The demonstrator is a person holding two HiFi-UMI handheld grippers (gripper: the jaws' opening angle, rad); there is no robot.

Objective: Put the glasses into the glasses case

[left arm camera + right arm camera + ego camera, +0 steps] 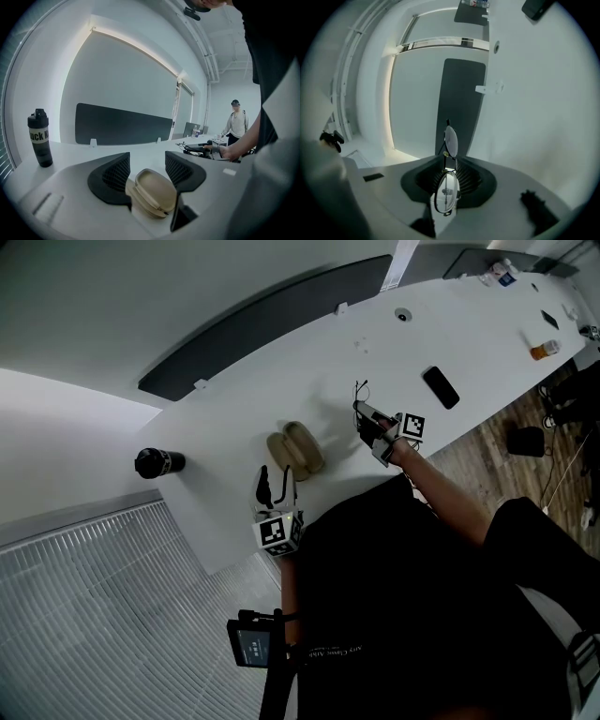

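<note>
The beige glasses case (295,451) lies open on the white table (375,343), near its front edge. My left gripper (270,486) sits just in front of the case, jaws open. In the left gripper view the case (154,192) lies between and just beyond the spread jaws of the left gripper (147,164), with a gap on the right side. My right gripper (367,413) hovers to the right of the case, shut on thin wire-framed glasses (360,390). In the right gripper view the glasses (449,159) stand on edge between the jaws of the right gripper (449,171), one lens above the other.
A black bottle (159,462) stands at the table's left end, also seen as the bottle (40,138). A black phone (441,387) lies right of my right gripper. An orange-capped item (544,350) sits far right. A dark divider panel (272,320) runs behind the table. A person (236,124) stands in the distance.
</note>
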